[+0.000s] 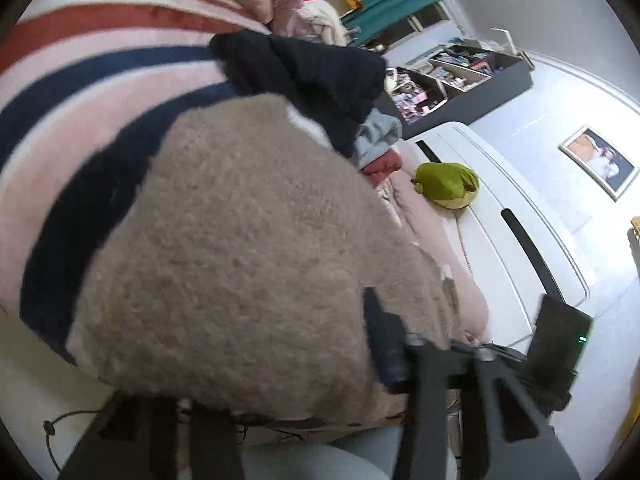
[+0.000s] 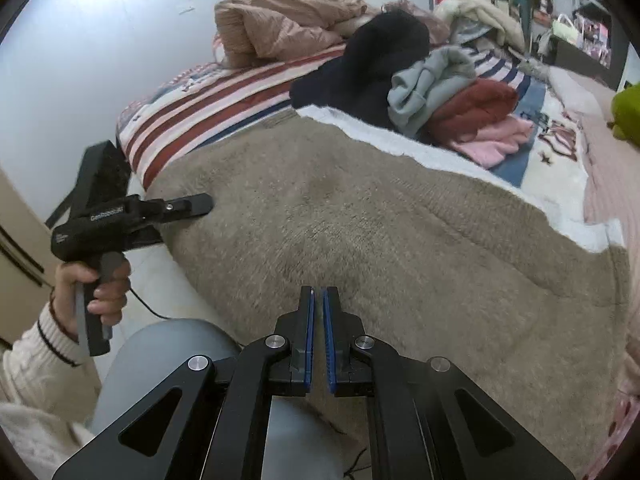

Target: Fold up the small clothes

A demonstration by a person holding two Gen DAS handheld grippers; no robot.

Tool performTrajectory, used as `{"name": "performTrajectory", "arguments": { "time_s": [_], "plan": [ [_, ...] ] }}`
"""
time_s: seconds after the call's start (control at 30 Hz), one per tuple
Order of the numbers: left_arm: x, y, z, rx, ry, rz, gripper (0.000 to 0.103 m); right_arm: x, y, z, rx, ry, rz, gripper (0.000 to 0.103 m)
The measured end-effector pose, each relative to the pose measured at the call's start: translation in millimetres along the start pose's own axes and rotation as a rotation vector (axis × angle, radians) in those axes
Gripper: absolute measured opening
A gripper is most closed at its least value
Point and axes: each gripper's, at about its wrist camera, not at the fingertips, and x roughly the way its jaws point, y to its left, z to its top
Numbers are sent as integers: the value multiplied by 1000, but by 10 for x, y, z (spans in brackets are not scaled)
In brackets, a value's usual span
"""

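A fuzzy tan-brown garment with a white lining edge lies spread flat on the striped bed; it also fills the left wrist view. My right gripper is shut and empty, its blue-padded fingers just above the garment's near edge. My left gripper is seen from the side at the garment's left edge, fingers together, resting on or just over the fabric. In the left wrist view its own fingers are hidden; the right gripper shows there over the garment's edge.
A pile of clothes sits behind the garment: black, grey, dark red and pink. A quilted brown blanket lies at the bed's far end. A green plush sits by the white headboard. My knee is below.
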Motion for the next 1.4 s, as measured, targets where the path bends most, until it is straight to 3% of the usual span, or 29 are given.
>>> {"name": "performTrajectory", "arguments": {
  "time_s": [0.1, 0.3, 0.4, 0.47, 0.63, 0.9, 1.03, 1.17, 1.27, 1.3, 1.4],
  "plan": [
    [-72, -258, 57, 103, -24, 28, 25, 163, -18, -5, 1, 54, 1, 0],
    [-165, -717, 144, 259, -48, 46, 23, 174, -85, -15, 32, 55, 28, 0],
    [-175, -1033, 207, 342, -58, 29, 22, 9, -177, -56, 64, 34, 83, 10],
    [-198, -1216, 237, 390, -57, 19, 22, -154, -247, -109, 73, 1, 97, 25],
    [-42, -1783, 191, 591, -32, 56, 22, -690, -557, -374, 149, -95, 38, 27],
    [762, -2622, -173, 813, 137, -24, 22, -1462, -1147, -1009, 314, -241, -55, 28],
    [1347, -2925, -571, 873, 293, -113, 22, -1703, -1309, -1328, 389, -274, -93, 28],
    [1785, -2996, -1064, 915, 463, -139, 22, -1815, -1466, -1550, 450, -279, -123, 28],
    [1852, -2987, -1350, 995, 493, -110, 29, -1840, -1536, -1649, 482, -270, -136, 28],
    [1821, -2994, -1375, 1004, 492, -117, 35, -1836, -1569, -1661, 489, -266, -141, 28],
    [1667, -3062, -1353, 975, 530, -214, 70, -1877, -1596, -1635, 499, -274, -148, 31]
  ]
}}
